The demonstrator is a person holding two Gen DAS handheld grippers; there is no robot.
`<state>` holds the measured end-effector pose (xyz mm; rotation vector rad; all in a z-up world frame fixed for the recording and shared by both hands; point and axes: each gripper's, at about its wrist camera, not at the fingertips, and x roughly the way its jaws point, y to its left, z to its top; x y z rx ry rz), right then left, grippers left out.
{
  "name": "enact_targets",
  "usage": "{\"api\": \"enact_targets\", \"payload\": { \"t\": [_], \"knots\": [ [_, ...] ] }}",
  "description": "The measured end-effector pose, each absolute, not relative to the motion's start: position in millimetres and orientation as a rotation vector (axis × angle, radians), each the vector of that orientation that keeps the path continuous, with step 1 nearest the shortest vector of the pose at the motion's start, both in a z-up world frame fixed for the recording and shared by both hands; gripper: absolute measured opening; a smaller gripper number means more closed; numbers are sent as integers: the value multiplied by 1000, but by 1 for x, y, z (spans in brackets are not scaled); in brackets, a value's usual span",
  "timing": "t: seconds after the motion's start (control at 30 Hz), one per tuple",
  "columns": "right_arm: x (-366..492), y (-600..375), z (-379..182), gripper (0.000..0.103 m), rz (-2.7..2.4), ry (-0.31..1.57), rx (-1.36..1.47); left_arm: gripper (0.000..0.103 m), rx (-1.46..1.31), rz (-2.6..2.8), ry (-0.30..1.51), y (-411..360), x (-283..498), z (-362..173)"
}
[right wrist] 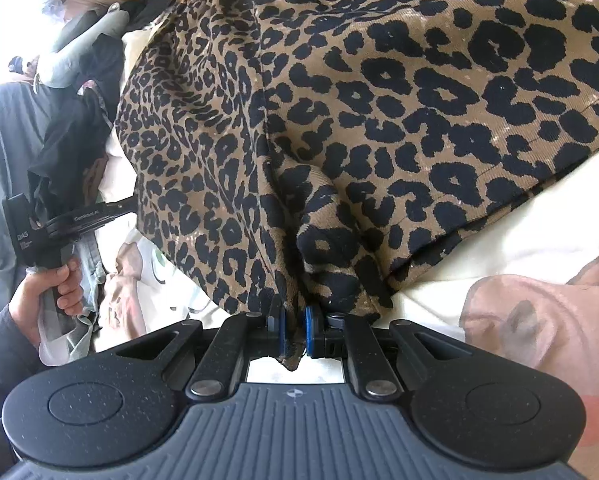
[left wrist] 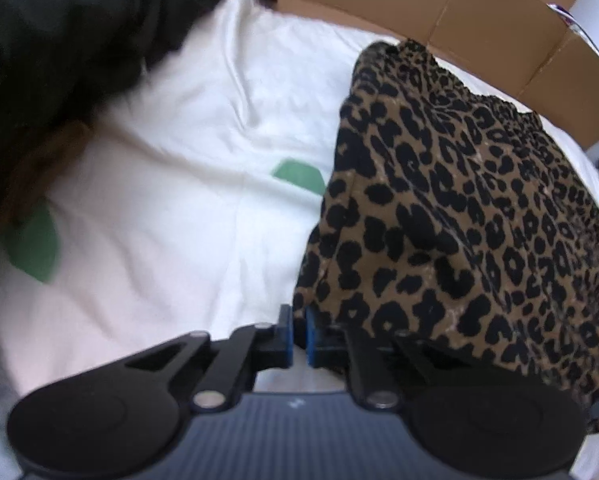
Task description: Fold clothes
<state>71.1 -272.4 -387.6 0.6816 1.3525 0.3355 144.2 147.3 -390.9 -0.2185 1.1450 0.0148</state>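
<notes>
- The leopard-print garment (right wrist: 379, 100) lies partly on the white bedsheet (left wrist: 171, 184), with its near edges lifted by both tools; an elastic waistband seems to run along its far side, below the cardboard box (left wrist: 479, 20).
- The right hand-held gripper (right wrist: 295, 332) is closed on a bunched corner of the garment; a scrap of the cloth pokes out behind its blue pads (right wrist: 309, 326).
- The left hand-held gripper (left wrist: 298, 334) has its jaws nearly together on the garment's near left edge. The fabric drapes over its right finger, and I judge it is pinching the cloth, though the contact itself is half hidden.
- In the right wrist view the person's left hand (right wrist: 47, 296) holds that tool's handle at the garment's far side, so the two grips are well apart along one edge.
- The step in hand looks like a fold under way: both corners are held and the panel is ready to be carried over.
- The next move calls for lifting both corners together, keeping the edge taut between them, and laying it across toward the waistband so that the edges meet squarely.
- A dark pile of clothes (left wrist: 51, 40) sits on the sheet to the left, apart from the garment; the fold should stay clear of it.
</notes>
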Motion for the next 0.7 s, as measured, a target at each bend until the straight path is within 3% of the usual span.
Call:
{"api": "enact_targets", "payload": {
  "t": [0.47,0.7],
  "knots": [
    [85,-245,-380,7,466,1355,697,4,-199,84,1087,174,128,-320],
    [87,-238,-387,11,478,1407,672,4,-191,115,1115,173,133,-329]
  ]
}}
